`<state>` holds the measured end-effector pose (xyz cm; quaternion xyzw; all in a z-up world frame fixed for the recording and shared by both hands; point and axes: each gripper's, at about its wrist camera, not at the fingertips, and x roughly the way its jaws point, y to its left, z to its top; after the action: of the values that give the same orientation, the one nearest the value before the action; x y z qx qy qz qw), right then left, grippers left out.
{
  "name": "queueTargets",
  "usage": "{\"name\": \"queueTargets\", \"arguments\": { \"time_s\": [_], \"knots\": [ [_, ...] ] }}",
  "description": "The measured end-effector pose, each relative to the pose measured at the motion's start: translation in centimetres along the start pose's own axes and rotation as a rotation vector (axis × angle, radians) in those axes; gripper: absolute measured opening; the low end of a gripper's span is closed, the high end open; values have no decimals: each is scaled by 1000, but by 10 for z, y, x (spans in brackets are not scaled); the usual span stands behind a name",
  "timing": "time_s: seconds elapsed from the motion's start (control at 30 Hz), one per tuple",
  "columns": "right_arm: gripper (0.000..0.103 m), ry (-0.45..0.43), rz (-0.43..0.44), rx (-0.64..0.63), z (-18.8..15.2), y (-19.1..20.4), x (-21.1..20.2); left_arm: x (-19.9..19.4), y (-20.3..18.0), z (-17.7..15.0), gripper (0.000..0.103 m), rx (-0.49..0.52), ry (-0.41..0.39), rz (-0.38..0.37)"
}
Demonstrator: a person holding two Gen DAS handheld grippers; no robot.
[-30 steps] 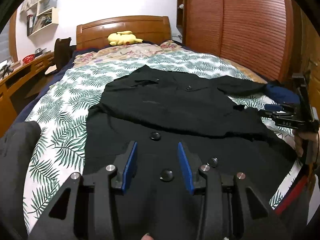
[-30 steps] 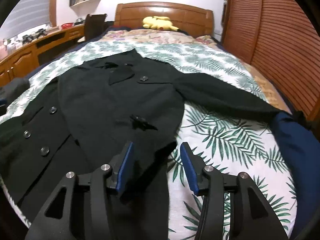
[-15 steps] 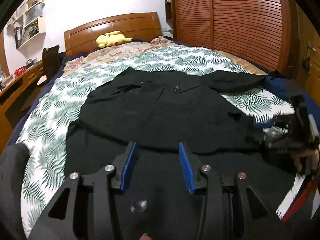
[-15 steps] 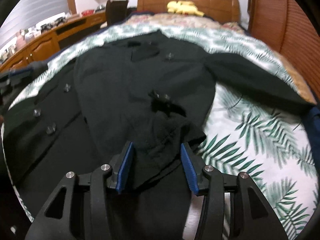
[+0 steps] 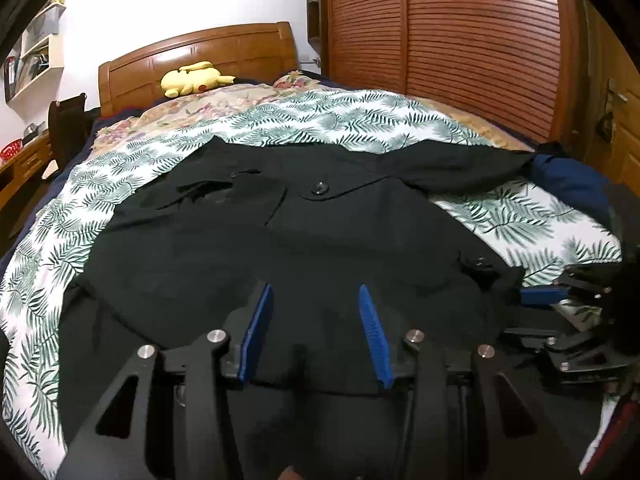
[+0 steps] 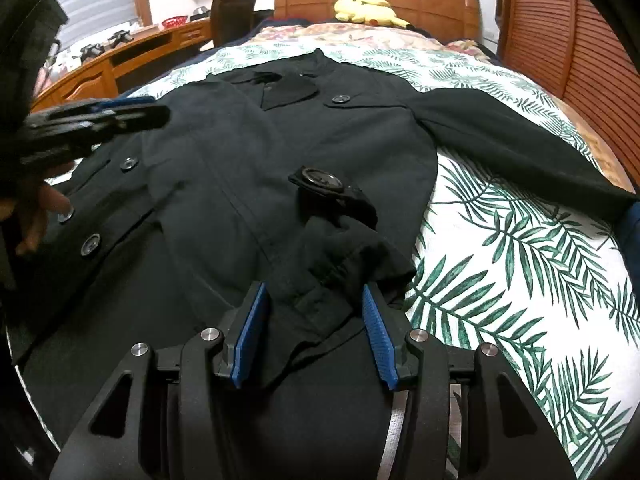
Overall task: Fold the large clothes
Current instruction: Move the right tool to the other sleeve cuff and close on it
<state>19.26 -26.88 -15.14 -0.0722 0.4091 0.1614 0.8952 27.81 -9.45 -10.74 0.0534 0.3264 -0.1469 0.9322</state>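
Left hand-held gripper [image 5: 316,330] angled downward, blue pads parted. Right hand-held gripper [image 6: 314,334] tilted down, pads apart. Bare fingers [image 6: 38,216] seen beneath left unit.

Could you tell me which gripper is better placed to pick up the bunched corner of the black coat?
The right gripper: the bunched corner of the black coat already lies between its open pads.

Home bedroom. Double bed [image 5: 360,120] with carved wooden headboard [image 5: 200,56], leaf-print cover, yellow plush toy [image 5: 196,78] by the pillows. Louvred wooden wardrobe doors [image 5: 460,40] along one side, wooden desk [image 6: 132,56] with clutter and wall shelves [image 5: 36,56] on the other. Dark coat [image 6: 280,152] spread across the bed.
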Motion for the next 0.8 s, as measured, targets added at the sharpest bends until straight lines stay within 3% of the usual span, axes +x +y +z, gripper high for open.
{"name": "queueTargets", "arguments": {
  "time_s": [0.37, 0.53, 0.63, 0.7, 0.8],
  "knots": [
    [49, -25, -26, 42, 8, -13, -25, 15, -3, -11, 44, -3, -5, -27],
    [49, -63, -155, 21, 28, -44, -60, 11, 1, -14, 44, -21, -31, -31],
    [52, -84, -244, 47, 43, -79, -84, 11, 0, -14, 44, -18, -28, -31],
    [54, -60, -372, 88, 55, -114, -99, 11, -2, -15, 44, -7, -31, -24],
    [55, -81, -436, 162, 66, -160, -120, 11, -5, -15, 44, 10, -37, -19]
  ]
}}
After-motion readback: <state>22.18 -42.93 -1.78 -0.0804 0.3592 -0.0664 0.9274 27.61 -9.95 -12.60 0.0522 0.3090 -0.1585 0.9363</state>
